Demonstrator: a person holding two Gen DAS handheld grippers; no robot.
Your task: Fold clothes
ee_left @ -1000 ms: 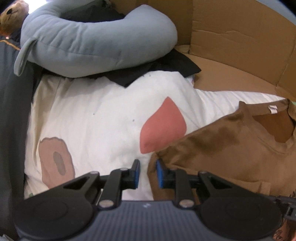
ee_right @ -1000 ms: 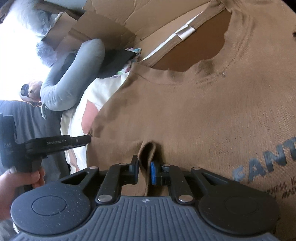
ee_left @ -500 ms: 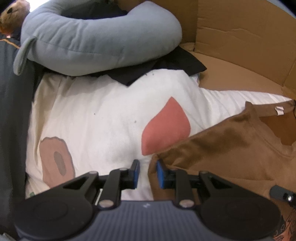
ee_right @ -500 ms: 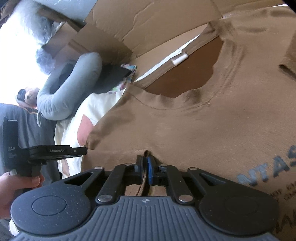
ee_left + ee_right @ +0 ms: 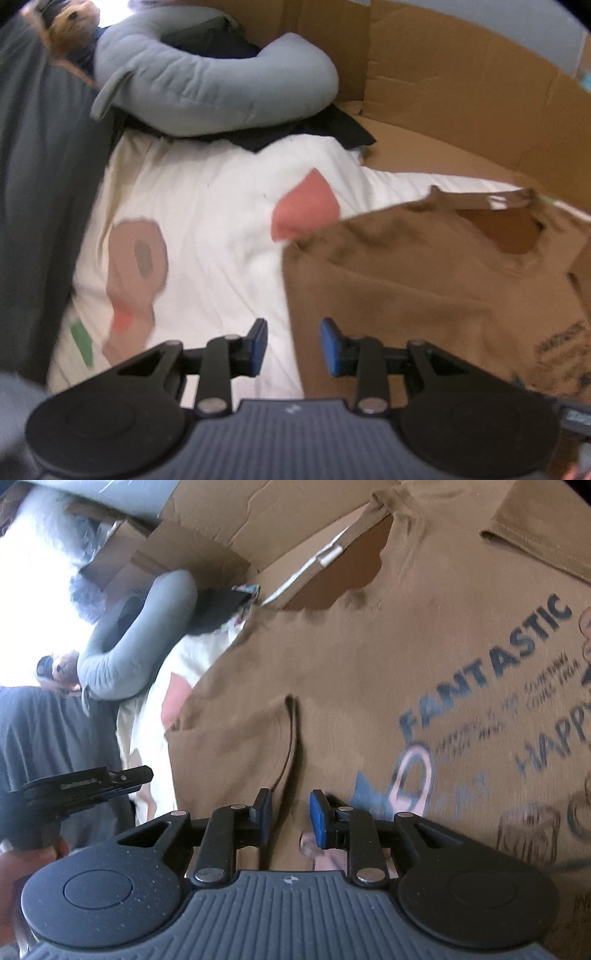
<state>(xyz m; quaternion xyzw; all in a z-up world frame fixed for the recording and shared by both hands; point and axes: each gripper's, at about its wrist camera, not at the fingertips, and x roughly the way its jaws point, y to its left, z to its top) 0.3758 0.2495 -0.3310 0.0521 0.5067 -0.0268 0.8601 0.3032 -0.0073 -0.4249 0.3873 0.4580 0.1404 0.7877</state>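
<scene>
Brown tee (image 5: 424, 288) lying print-up on the white sheet (image 5: 214, 206), neck hole toward 1 o'clock in the left wrist view, its near edge running down to 6 o'clock. Left gripper (image 5: 293, 347) standing apart, jaws just opened, nothing pinched; only the tee's edge and the sheet passing under the gap. Right gripper (image 5: 291, 818) likewise spread, jaws just opened, over a raised crease (image 5: 291, 738) at 12 o'clock from the tips, cloth not clamped. Grey pillow (image 5: 221, 92) at 11 o'clock, cardboard (image 5: 461, 92) at 1 o'clock, both well clear of the tee.

Judged step: release after laying or smoothing the tee flat. Next move likely calls for flattening that crease, then fresh pinches on one side edge to carry it across the print.
</scene>
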